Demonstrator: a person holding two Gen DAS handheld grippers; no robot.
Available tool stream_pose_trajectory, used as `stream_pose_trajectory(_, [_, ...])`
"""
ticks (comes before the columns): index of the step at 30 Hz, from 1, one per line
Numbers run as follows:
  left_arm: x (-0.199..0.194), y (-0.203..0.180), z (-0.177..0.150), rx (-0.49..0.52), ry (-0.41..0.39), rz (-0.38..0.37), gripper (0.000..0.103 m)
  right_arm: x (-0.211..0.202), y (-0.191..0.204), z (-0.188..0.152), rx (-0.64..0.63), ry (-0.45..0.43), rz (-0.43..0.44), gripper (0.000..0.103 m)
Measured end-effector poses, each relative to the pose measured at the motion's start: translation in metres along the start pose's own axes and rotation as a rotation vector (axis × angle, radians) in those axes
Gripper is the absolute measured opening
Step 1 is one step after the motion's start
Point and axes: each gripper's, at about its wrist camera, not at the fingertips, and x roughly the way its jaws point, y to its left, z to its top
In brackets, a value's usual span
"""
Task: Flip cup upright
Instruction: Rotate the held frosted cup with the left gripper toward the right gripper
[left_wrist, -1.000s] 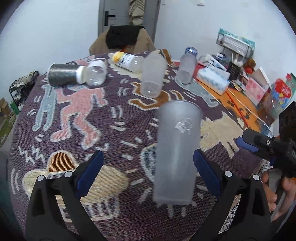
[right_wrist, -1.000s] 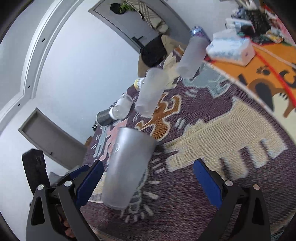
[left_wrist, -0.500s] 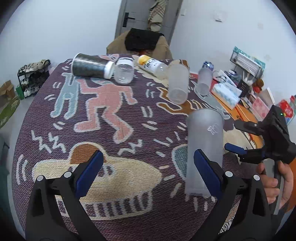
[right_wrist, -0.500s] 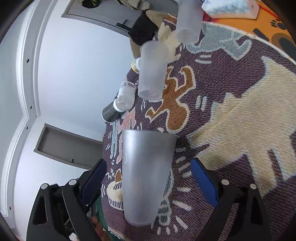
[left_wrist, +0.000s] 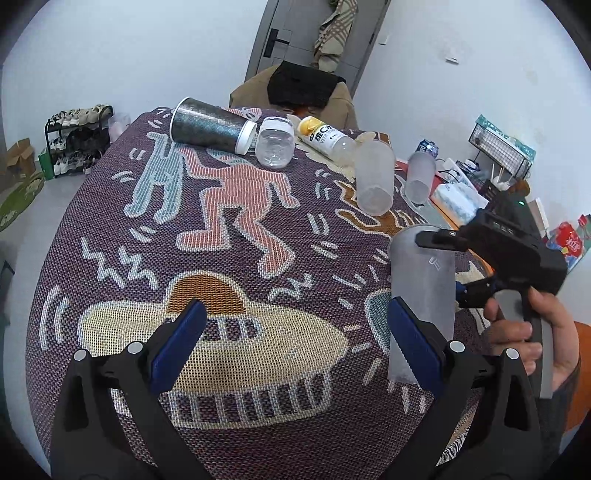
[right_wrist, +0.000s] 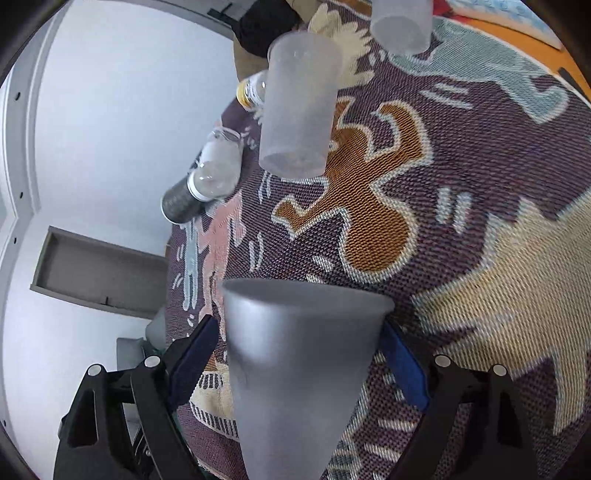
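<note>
Right wrist view: right gripper (right_wrist: 295, 365) bracketing cup (right_wrist: 299, 354), pads flanking walls, contact unclear; cup axis standing vertical. Left gripper (left_wrist: 291, 339) gaping, empty, cup at its right.

White walls (left_wrist: 129, 55) enclose the room. A grey door (left_wrist: 295, 33) with a black handle stands behind the table, a plaid cloth (left_wrist: 334, 33) hanging on it. A tan chair (left_wrist: 347, 107) with a dark garment (left_wrist: 301, 86) over its back sits at the table's far edge. To the left a shoe rack (left_wrist: 74, 140) stands on the pale floor (left_wrist: 33, 225), near a cardboard box (left_wrist: 16, 155) and a green mat (left_wrist: 18, 199). A grey wall niche (right_wrist: 96, 273) shows in the right wrist view.
</note>
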Motion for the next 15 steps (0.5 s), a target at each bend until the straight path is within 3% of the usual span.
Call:
stream_pose_trajectory(2, [-0.002, -0.001, 0.000, -0.003, -0.004, -0.004, 0.097, 0.006, -0.001, 0.004, 0.006, 0.018, -0.014, 0.078])
stream_pose_trajectory(5, [-0.008, -0.003, -0.002, 0.002, -0.016, -0.004, 0.097, 0.005, 0.000, 0.004, -0.017, 0.015, 0.004, 0.076])
stream_pose_trajectory(11, [-0.016, -0.006, -0.003, 0.001, -0.031, -0.004, 0.097, -0.026, 0.014, -0.008, -0.123, -0.066, 0.060, 0.076])
stream_pose_trajectory(15, [-0.022, -0.009, -0.005, 0.006, -0.044, -0.004, 0.097, -0.052, 0.041, -0.021, -0.274, -0.165, 0.048, 0.075])
